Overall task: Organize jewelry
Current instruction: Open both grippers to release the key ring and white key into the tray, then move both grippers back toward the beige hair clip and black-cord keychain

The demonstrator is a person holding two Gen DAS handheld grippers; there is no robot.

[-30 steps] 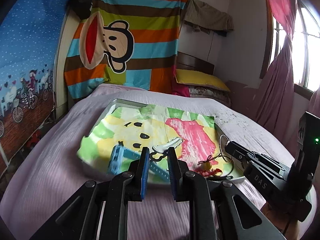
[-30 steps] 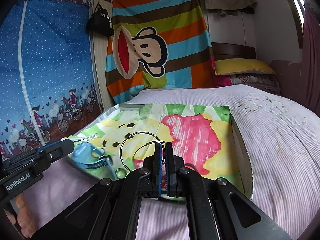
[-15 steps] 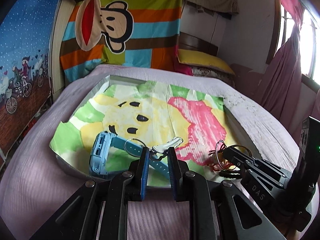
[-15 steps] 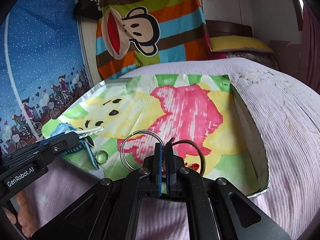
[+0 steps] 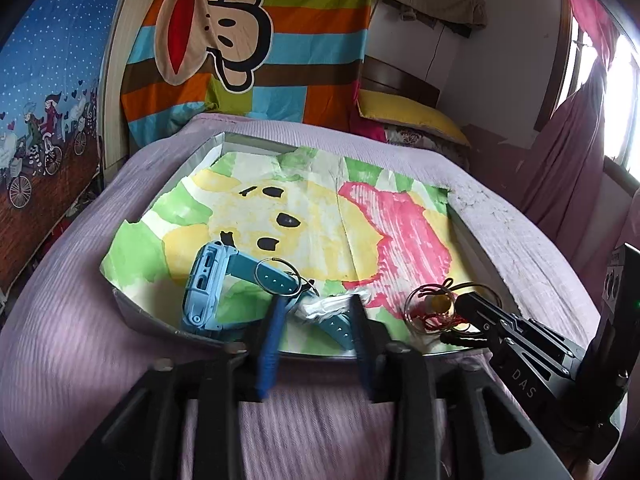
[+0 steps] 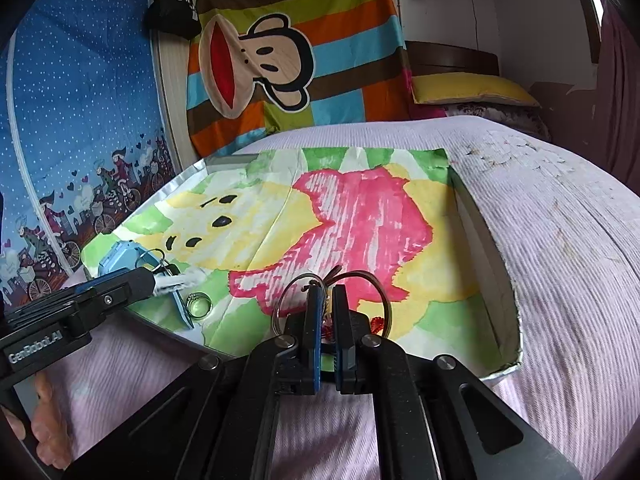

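A light-blue plastic watch with a teal strap (image 5: 208,288) is seen lying at the near left corner of a shallow grey cardboard tray (image 5: 200,152) lined with a painted yellow, pink and green paper (image 5: 320,216). A thin metal ring (image 5: 278,276) rests across the strap, and a blurred silvery key (image 5: 332,305) lies between the released left tongs (image 5: 316,320), whose blue pads stand wide apart. At the near right, thin wire bangles with a red cord and a yellow bead (image 5: 434,308) are found at the tip of the right tongs (image 6: 326,304), which are nearly clenched with a narrow gap; whether anything is pinched cannot be told. A small clear green ring (image 6: 199,304) lies just beside the strap. The tray is carried by a bed with a lilac ribbed cover (image 5: 520,232).
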